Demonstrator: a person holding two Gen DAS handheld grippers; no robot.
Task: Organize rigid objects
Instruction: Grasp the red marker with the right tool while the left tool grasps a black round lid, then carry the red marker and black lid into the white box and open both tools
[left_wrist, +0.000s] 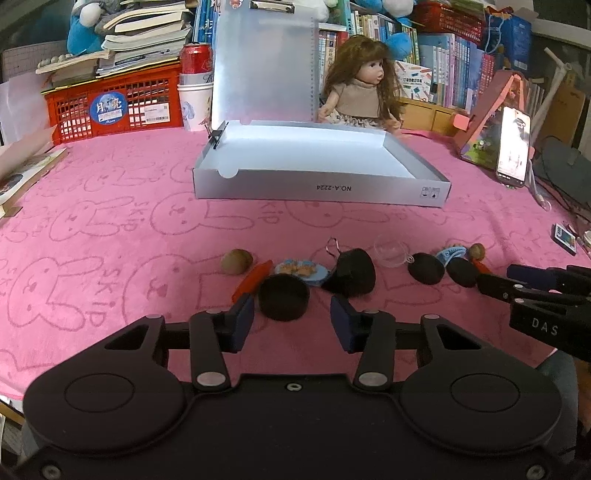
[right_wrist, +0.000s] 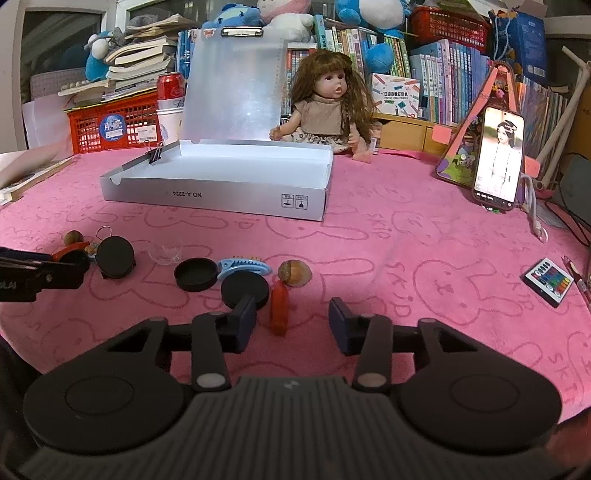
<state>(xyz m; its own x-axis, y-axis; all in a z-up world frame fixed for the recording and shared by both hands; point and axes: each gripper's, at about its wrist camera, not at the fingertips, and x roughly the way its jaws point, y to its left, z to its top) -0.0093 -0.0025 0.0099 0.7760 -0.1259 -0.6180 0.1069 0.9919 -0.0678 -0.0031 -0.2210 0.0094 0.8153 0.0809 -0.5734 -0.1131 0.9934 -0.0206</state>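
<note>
Two jaw pairs half-open, gripping nothing | left gripper (left_wrist: 291, 325): black cap (left_wrist: 283, 297) at 12 | right gripper (right_wrist: 291, 321): orange piece (right_wrist: 279, 307) at 12 | grey box (left_wrist: 321, 190) beyond, empty | risk: my left pad could nudge black disc (right_wrist: 245, 291) and skew the pick.

A pink cloth (left_wrist: 110, 206) (bunny outlines) carries a silver-grey box (left_wrist: 321, 188), black lids (right_wrist: 195, 274) and an orange clip (right_wrist: 279, 308).

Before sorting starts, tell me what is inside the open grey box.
The grey box shows only a bare pale floor, with a black binder clip on its left wall. The strip just behind the front wall is hidden in both views.
</note>
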